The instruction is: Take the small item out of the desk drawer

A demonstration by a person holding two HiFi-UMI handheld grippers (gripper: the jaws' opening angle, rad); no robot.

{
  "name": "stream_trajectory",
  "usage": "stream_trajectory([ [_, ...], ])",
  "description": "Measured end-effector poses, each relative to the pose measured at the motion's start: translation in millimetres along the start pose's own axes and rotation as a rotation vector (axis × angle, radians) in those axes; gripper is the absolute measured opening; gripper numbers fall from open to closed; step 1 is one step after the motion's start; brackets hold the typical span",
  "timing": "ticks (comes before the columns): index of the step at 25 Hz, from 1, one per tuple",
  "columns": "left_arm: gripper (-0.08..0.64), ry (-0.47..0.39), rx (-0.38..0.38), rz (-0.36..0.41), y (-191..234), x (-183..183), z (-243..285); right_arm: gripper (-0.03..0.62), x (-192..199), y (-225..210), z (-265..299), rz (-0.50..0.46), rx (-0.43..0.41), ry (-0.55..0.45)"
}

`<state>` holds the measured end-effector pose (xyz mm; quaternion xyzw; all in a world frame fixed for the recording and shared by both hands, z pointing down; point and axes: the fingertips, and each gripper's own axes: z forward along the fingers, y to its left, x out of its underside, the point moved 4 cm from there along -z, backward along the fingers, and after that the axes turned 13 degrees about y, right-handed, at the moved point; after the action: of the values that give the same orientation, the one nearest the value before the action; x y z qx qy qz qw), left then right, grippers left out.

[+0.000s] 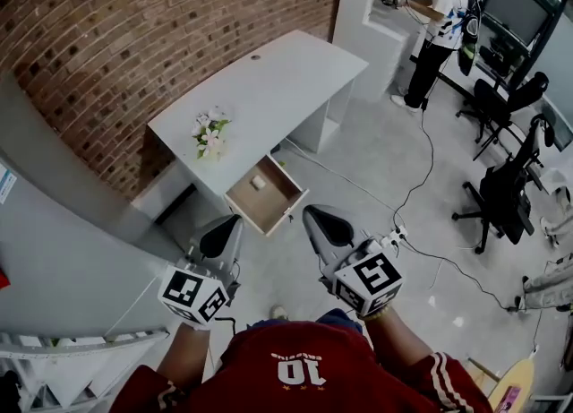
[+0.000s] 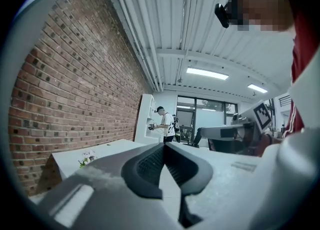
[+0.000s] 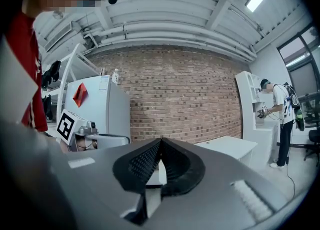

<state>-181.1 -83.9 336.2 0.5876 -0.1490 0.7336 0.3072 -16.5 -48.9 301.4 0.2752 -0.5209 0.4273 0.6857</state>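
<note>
A brick wall (image 1: 161,35) runs behind a long white counter (image 1: 269,80) that stands on a grey floor (image 1: 376,160). At the far end of the room another person (image 1: 439,21) stands at a white shelf unit, with black office chairs (image 1: 501,192) off to the right. Under the counter's near edge, toward its left end, a wooden drawer (image 1: 288,210) is pulled out. On the counter top above it, by the left end, lies a small bunch of white flowers (image 1: 210,132). The left claw (image 1: 224,236) and the right claw (image 1: 324,223) hang side by side over the floor, short of the drawer and touching nothing. Both are clenched, their ribbed pads meeting at the tips with nothing between them. The small item (image 1: 258,183) – pale and blocky – lies on the drawer's bottom, toward its inner left corner
</note>
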Motion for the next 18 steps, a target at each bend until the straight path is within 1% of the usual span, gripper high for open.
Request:
stream_trajectory([
  [10, 0.003, -0.008, 0.018, -0.003, 10.3, -1.9, 19.1, -0.006, -5.3, -14.4, 13.8, -0.009, 0.013, -0.004],
  [15, 0.003, -0.009, 0.002, -0.014, 16.9, -3.7, 34.5, -0.006, -9.4, -26.9, 29.4, -0.021, -0.019, -0.009],
  [18, 0.003, -0.01, -0.027, -0.016, 26.0, -6.0, 46.5, -0.006, -14.6, -41.2, 45.2, -0.029, -0.054, -0.025],
])
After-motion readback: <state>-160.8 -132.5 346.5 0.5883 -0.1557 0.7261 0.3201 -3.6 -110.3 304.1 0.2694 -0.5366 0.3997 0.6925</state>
